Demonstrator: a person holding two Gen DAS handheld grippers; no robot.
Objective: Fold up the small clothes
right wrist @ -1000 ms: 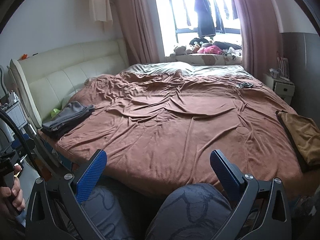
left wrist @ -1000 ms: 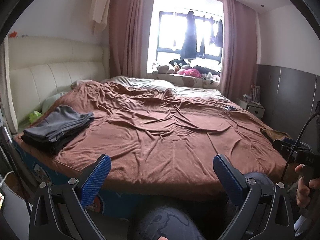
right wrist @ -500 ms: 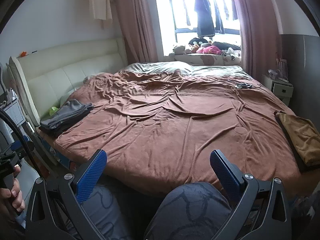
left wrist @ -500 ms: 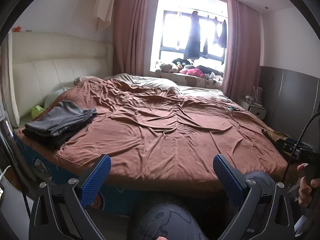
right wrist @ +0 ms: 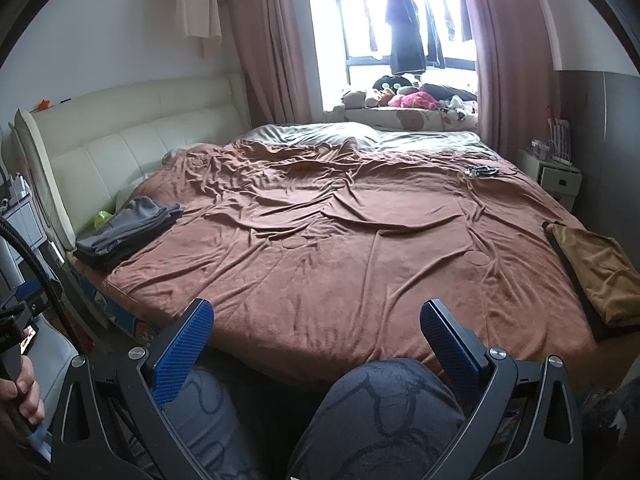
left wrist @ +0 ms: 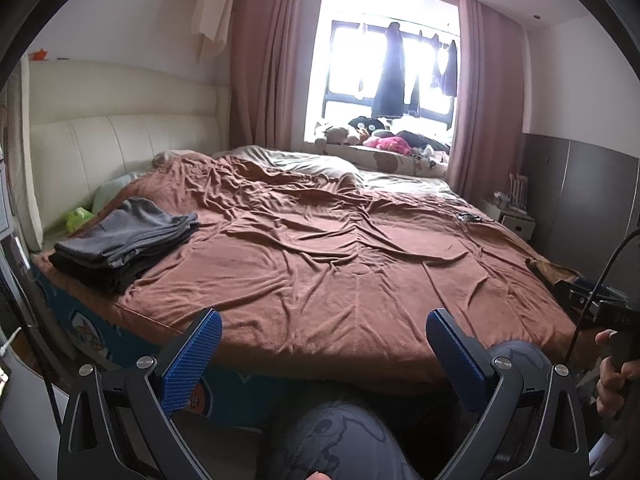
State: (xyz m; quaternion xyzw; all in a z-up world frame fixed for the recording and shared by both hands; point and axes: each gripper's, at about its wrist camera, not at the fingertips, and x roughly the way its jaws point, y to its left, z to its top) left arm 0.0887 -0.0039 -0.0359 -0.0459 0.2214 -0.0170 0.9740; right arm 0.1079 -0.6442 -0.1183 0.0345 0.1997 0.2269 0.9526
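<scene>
left gripper: fingers wide apart, empty | right gripper: likewise | grey folded stack on bed corner, count unclear

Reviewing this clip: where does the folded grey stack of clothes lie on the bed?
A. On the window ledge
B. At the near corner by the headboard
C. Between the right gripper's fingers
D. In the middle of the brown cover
B: the grey stack sits at the bed's near corner beside the cream headboard; both the left gripper and the right gripper are open and empty.
</scene>
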